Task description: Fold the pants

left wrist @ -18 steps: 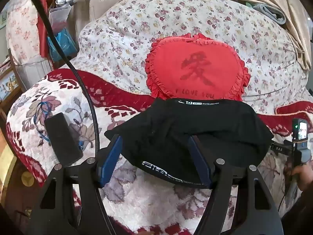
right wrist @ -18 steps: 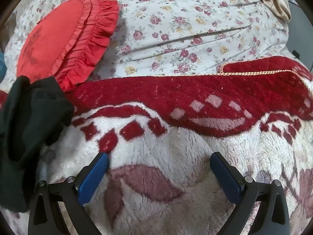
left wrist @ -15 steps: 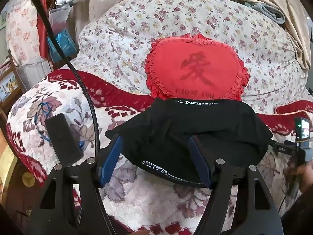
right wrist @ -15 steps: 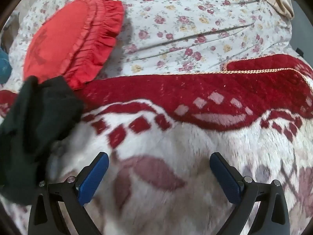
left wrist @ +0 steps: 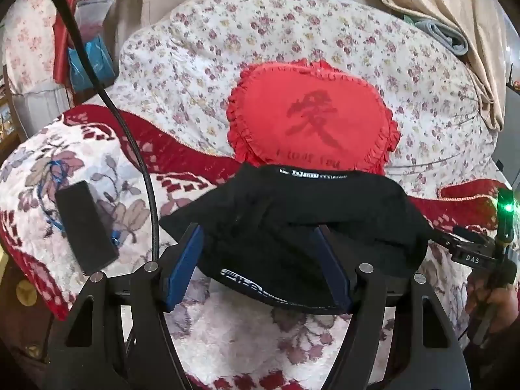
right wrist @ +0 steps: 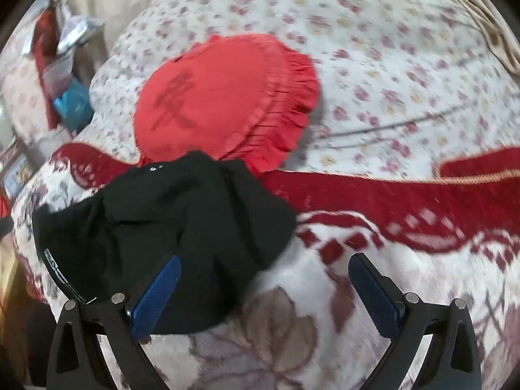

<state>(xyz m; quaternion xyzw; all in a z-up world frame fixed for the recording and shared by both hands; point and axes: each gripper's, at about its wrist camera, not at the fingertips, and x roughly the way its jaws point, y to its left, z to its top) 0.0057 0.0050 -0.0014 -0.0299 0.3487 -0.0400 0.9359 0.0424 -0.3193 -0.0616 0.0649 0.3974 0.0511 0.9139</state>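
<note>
Pants (left wrist: 292,227) bunched in a black heap on the blanket (left wrist: 227,334), far edge touching the red pillow (left wrist: 312,123). Not folded flat yet, more of a lump with a white logo hem facing the camera.

Left gripper (left wrist: 260,260) spread wide, fingers straddling the near edge of the heap, nothing pinched. Right gripper (right wrist: 266,292) also spread wide, left finger over the corner of the cloth, right finger over bare blanket. Holding nothing either. Right view pretty blurry, so hard to say if that finger actually touches fabric.

Stuff that could go wrong, just guessing:
- closing on this lump probably grabs 2 or 3 layers at once, so the fold comes out crooked
- fuzzy blanket could get pinched along with the cloth and drag
- black cable (left wrist: 130,136) hanging just beside the left finger, easy snag on a lift
- phone (left wrist: 84,227) lying near on the left, could get knocked by a sweep
</note>
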